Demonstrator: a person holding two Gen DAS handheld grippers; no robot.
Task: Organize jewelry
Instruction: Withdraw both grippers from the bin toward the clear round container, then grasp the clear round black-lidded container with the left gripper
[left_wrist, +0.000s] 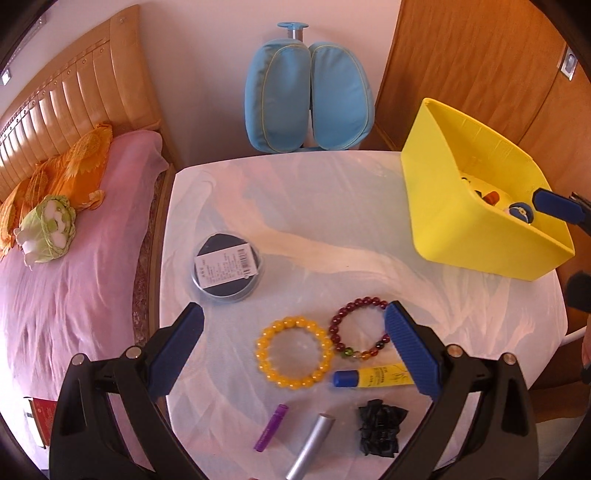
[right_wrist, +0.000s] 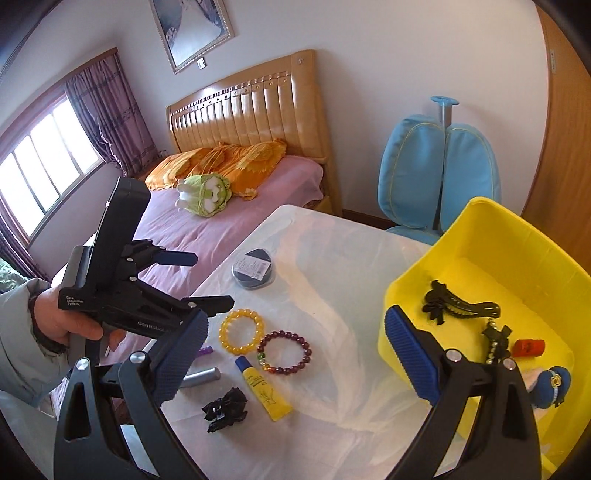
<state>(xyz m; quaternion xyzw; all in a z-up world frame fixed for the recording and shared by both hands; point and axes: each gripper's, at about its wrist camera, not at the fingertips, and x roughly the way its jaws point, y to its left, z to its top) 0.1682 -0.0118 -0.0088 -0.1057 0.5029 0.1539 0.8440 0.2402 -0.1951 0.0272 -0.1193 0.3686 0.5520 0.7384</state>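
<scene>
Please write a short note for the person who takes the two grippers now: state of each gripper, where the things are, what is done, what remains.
Left gripper: open, empty, over the yellow bead bracelet and dark red bead bracelet.
Right gripper: open, empty, at the yellow plastic bin.
Done: black bow hair clip, small orange piece and blue round ornament lie in the bin.
Left on the white table: both bracelets, yellow tube, purple stick, silver cylinder, black crumpled hair piece, round dark tin.

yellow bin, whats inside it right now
In the yellow bin: a black hair clip, a black beaded piece, an orange item and a blue ornament. The right gripper's arm covers the near corner.
</scene>
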